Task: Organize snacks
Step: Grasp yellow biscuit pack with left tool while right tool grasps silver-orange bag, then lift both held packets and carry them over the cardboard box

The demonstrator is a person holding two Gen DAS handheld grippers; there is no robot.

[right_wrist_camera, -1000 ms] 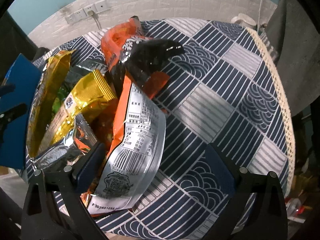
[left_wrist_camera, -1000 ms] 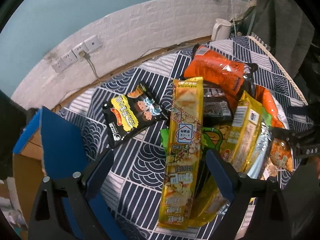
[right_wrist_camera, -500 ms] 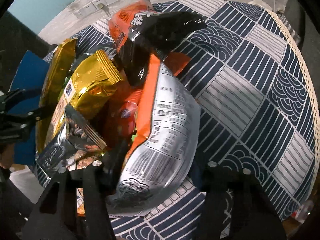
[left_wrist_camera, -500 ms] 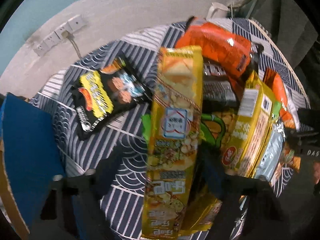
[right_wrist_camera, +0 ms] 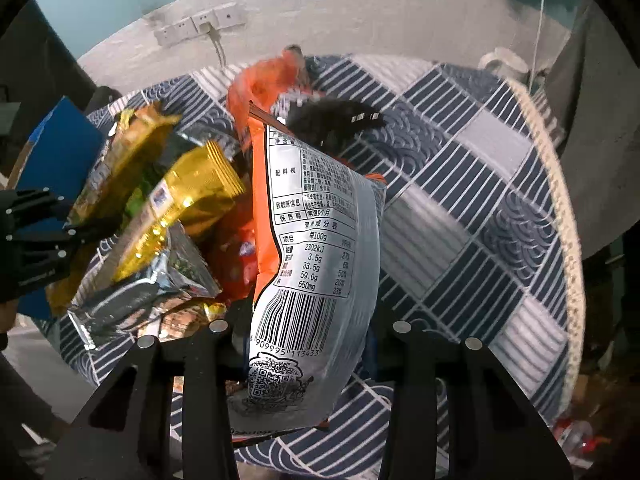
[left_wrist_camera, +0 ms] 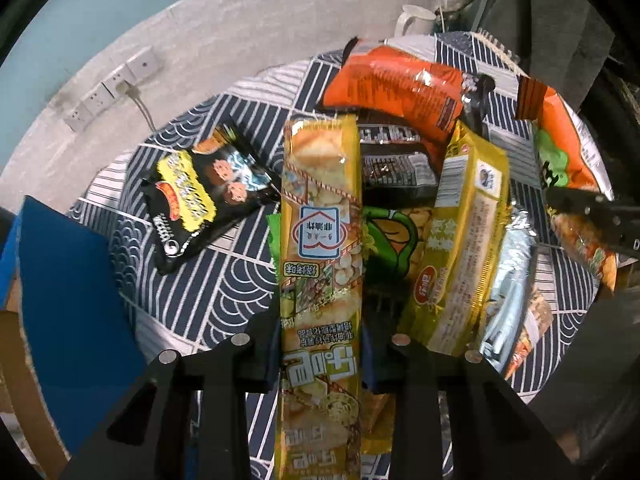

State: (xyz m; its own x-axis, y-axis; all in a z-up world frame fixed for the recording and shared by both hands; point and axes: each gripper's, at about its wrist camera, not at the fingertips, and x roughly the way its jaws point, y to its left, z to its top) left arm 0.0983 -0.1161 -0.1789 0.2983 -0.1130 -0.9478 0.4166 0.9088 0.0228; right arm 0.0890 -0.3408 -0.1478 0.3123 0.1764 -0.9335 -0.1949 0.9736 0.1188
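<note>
The left gripper (left_wrist_camera: 320, 354) is pressed together on a long yellow snack packet (left_wrist_camera: 320, 240), pinching it across its width a little below the middle. The packet's long axis runs straight out along the fingers, its far end over the pile and its near end hanging back under the camera. The right gripper (right_wrist_camera: 308, 336) has its jaws closing on an orange-and-silver chip bag (right_wrist_camera: 316, 272), barcode side up; the pads already squeeze its lower part, and its long axis likewise runs away from the fingers, tilted slightly left.

Between the two tools sits the snack pile (left_wrist_camera: 452, 220): gold packets, a green one, a silver one, heaped near the middle of the patterned tablecloth (right_wrist_camera: 460, 208). The left tool's packet lies on the pile's left flank, the right tool's bag on its right flank, so each hand holds what is nearest to it. A black noodle-snack packet (left_wrist_camera: 200, 196) lies alone towards the cloth's far left edge, nearer the left hand. A blue box flap (left_wrist_camera: 68, 308) stands just beyond the cloth's left edge, probably the destination, again on the left hand's side.
</note>
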